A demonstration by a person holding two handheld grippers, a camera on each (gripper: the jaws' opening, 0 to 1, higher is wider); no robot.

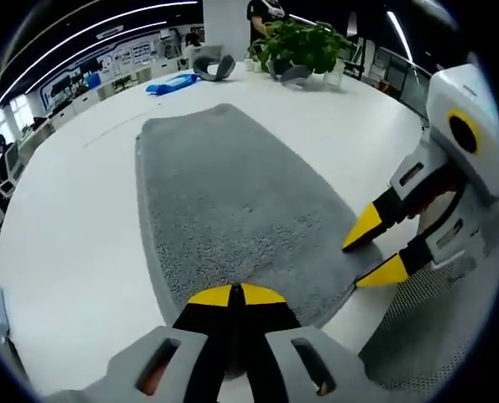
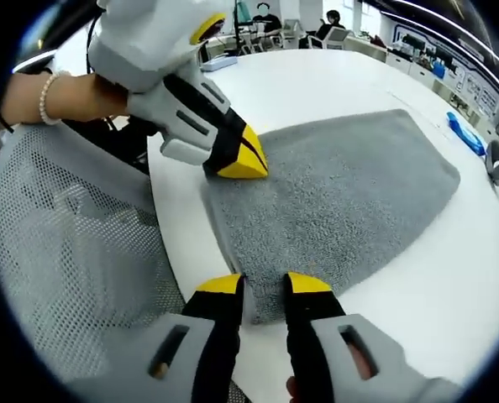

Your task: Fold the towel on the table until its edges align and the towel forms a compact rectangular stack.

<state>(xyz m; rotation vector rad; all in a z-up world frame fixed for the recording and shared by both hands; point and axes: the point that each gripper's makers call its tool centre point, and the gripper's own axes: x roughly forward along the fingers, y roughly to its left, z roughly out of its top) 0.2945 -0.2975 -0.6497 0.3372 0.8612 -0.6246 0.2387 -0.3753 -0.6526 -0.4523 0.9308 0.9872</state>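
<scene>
A grey towel (image 1: 233, 193) lies flat on the white table (image 1: 73, 243), its near short edge toward me. My left gripper (image 1: 233, 294) sits on that near edge with its yellow tips pressed together, shut on the towel's hem. In the right gripper view the left gripper (image 2: 237, 158) shows at the towel's (image 2: 342, 193) near corner. My right gripper (image 2: 264, 285) is open, its two yellow tips straddling the other near corner of the towel. From the left gripper view the right gripper (image 1: 374, 250) comes in from the right, jaws apart at the towel's edge.
A grey mesh chair back (image 2: 65, 252) stands against the table's near edge. A hand with a bead bracelet (image 2: 48, 94) holds the left gripper. Far across the table are potted plants (image 1: 304, 42), a blue object (image 1: 172, 82) and a grey curved object (image 1: 212, 64).
</scene>
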